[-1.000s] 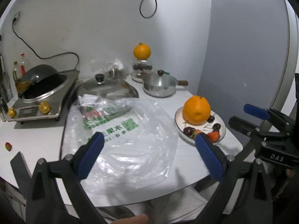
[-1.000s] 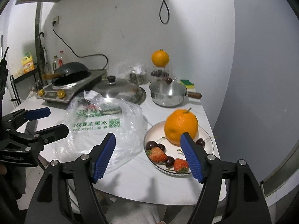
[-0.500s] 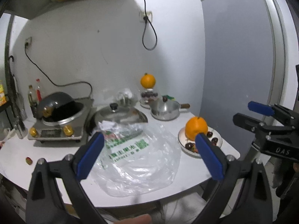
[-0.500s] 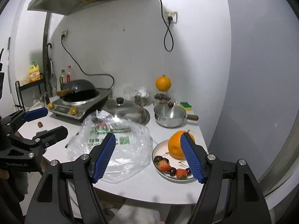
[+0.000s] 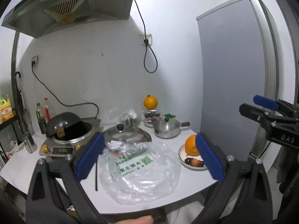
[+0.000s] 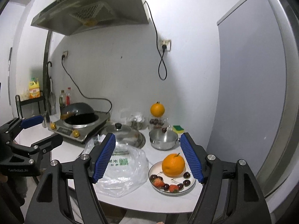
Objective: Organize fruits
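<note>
On the near right of the white counter (image 6: 130, 196) sat the plate (image 6: 187, 189) with the orange (image 6: 173, 165), cherries (image 6: 153, 177) and strawberries (image 6: 158, 183); your left gripper (image 5: 148, 157) and right gripper (image 6: 147, 157) hung back with jaws wide and empty; the orange looked firm, so you could take it across its middle; the berries looked soft and needed a light pinch; the plastic bag (image 6: 123, 171) lay just beside; a second orange (image 6: 157, 109) perhaps rested on a jar.
</note>
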Demonstrator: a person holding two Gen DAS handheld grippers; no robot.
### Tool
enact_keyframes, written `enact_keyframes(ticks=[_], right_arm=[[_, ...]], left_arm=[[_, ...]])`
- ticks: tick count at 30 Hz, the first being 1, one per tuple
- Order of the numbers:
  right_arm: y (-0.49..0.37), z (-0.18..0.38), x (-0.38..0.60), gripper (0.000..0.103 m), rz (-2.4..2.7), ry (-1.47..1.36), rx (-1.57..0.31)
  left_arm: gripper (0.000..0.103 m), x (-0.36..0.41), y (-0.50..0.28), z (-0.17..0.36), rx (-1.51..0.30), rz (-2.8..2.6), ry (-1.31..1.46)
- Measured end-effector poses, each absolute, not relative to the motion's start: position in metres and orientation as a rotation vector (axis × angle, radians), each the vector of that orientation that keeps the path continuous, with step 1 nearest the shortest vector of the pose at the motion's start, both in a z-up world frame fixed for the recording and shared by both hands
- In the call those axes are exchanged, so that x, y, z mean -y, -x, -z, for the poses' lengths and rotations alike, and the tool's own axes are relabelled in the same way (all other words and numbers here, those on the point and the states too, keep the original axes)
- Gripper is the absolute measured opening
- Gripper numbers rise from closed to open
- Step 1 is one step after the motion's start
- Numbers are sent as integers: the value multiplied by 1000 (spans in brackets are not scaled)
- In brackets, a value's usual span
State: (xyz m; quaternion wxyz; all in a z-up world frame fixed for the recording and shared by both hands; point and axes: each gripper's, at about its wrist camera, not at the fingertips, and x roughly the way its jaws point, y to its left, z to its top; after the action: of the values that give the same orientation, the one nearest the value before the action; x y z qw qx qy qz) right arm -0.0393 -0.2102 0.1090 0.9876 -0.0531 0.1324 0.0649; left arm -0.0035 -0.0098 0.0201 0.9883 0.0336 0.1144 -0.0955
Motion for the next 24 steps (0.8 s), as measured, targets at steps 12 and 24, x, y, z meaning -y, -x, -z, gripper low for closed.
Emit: enact_keyframes(ticks=[12,24], right_arm=[[45,-119,206,75,-136,108,-231],[45,-119,207,75,-140,106,-231]], left_arm=[[99,5,15,-33,-192,164,-72],[99,6,14,-33,-191,171,-65]])
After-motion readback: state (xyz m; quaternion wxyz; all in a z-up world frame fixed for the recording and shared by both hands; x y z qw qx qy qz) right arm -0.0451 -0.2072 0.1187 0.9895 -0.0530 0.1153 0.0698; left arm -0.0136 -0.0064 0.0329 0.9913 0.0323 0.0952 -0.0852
